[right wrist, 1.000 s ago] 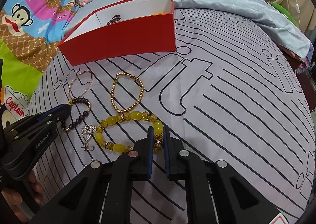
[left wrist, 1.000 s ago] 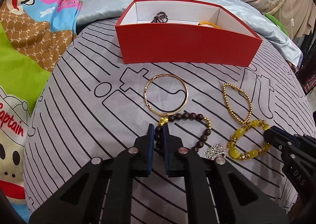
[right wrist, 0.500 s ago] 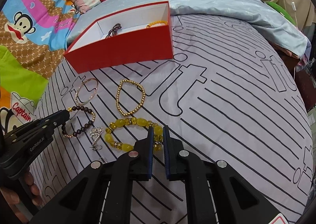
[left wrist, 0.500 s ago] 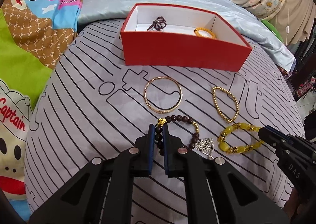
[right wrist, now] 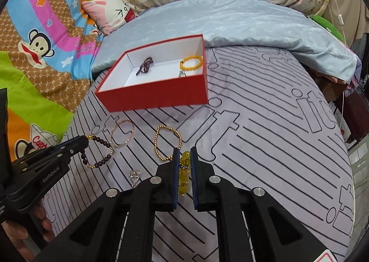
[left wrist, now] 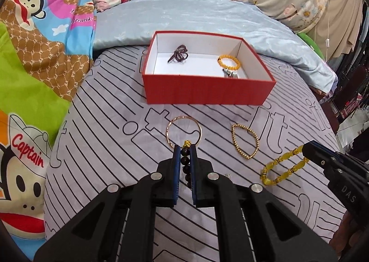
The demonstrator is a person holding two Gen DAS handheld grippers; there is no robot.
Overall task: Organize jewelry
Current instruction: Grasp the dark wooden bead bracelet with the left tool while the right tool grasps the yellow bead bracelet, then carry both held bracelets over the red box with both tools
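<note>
Nearest, the left gripper (left wrist: 184,158) has its fingers clamped on the dark bead bracelet (right wrist: 101,153) and the right gripper (right wrist: 184,160) on the yellow bead bracelet (left wrist: 283,167), both lifted over the bed (left wrist: 103,123), the gold bangle (left wrist: 184,132) and gold bead bracelet (left wrist: 245,142) lying beyond, the red box (left wrist: 207,90) farthest.

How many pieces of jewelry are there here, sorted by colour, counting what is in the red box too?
Dark beaded pieces: 2, the dark bracelet in the left gripper and the dark bundle in the red box.
Yellow or orange beaded: 2, the yellow bracelet in the right gripper and the orange bracelet.
Gold: 2, the bangle and the gold bead bracelet.
Silver: 1, the silver charm.
Total: 7
</note>
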